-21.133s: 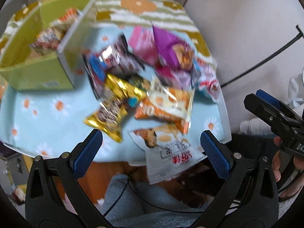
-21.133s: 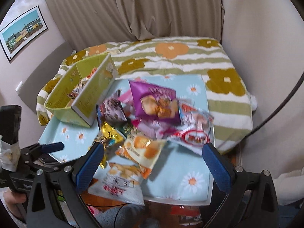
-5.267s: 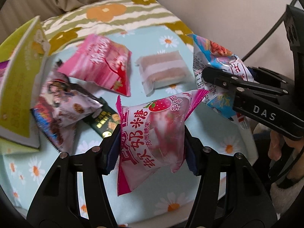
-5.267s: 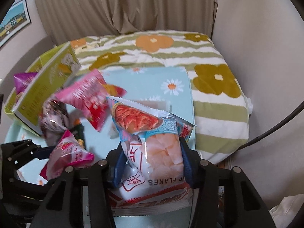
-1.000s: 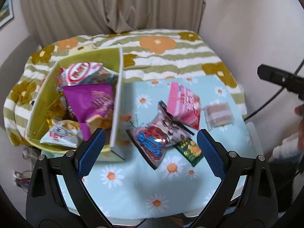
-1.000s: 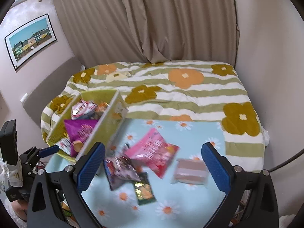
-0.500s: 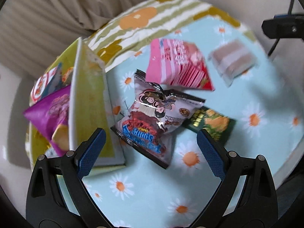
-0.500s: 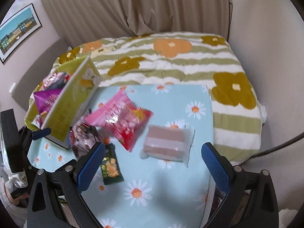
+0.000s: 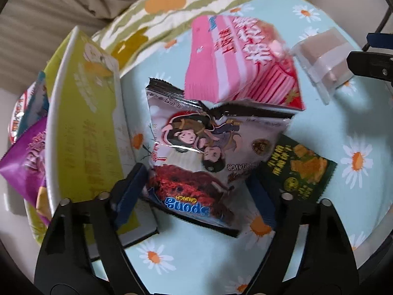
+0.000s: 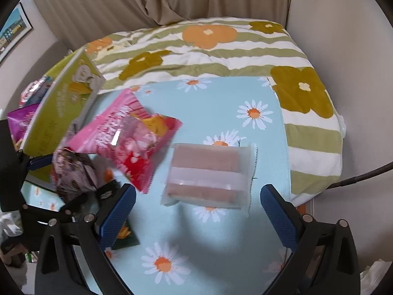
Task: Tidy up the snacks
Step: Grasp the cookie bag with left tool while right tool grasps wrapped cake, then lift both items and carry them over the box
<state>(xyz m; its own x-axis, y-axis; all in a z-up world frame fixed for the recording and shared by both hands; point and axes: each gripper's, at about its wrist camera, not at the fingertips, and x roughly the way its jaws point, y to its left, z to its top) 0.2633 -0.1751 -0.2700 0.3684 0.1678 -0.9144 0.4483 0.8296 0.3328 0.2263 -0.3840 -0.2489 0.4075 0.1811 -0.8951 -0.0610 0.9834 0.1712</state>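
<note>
The left gripper brackets the Spong crunch bag, jaws apart. At 2 o'clock lies the green cracker packet; at 12, the pink candy bag. The right gripper, jaws apart, hovers before the wrapped cake. The green box stands at 9.

Soft, even indoor light here, moderately bright, nothing harsh. Both views bend hard at the rims, the fisheye circle closing into black corners. In the left wrist view the pink snack bag smears with motion blur, its lettering streaked, and the wrapped cake beside it is hazy; a streak of white glare sits on the cartoon-printed bag, whose print reads fairly sharp. In the right wrist view a broad soft shadow lies on the daisy-print desk below the cake, which looks washed and soft. The green box at the left blurs too.
</note>
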